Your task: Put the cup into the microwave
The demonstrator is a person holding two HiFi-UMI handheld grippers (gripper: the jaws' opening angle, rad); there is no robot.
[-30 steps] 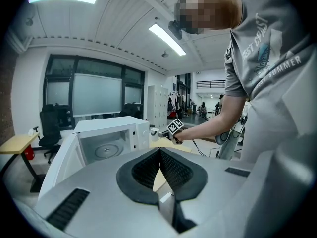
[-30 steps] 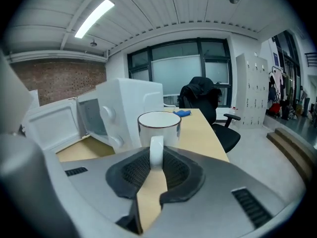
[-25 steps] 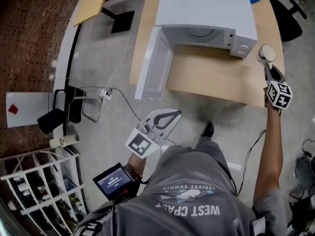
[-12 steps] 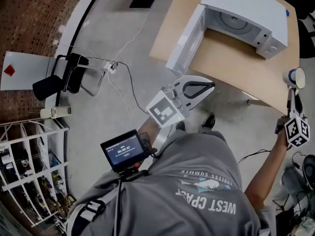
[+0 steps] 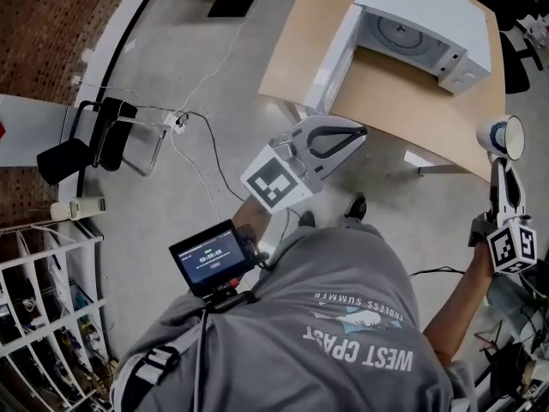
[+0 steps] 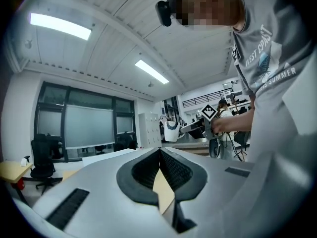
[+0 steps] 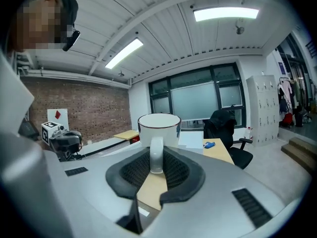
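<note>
Microwave (image 5: 429, 20): stood on the table (image 5: 386, 97), door (image 5: 336, 58) open.
Cup (image 7: 158, 127): white, upright, held up near the table's corner, well apart from the microwave.
Right gripper (image 7: 156, 163): jaws clamped on the cup's handle.
Left gripper (image 6: 159, 155): jaws together, nothing between them.

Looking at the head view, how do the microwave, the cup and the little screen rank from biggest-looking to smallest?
1. microwave
2. screen, though it is much nearer the camera, so its true rank over the cup is unsure
3. cup
</note>
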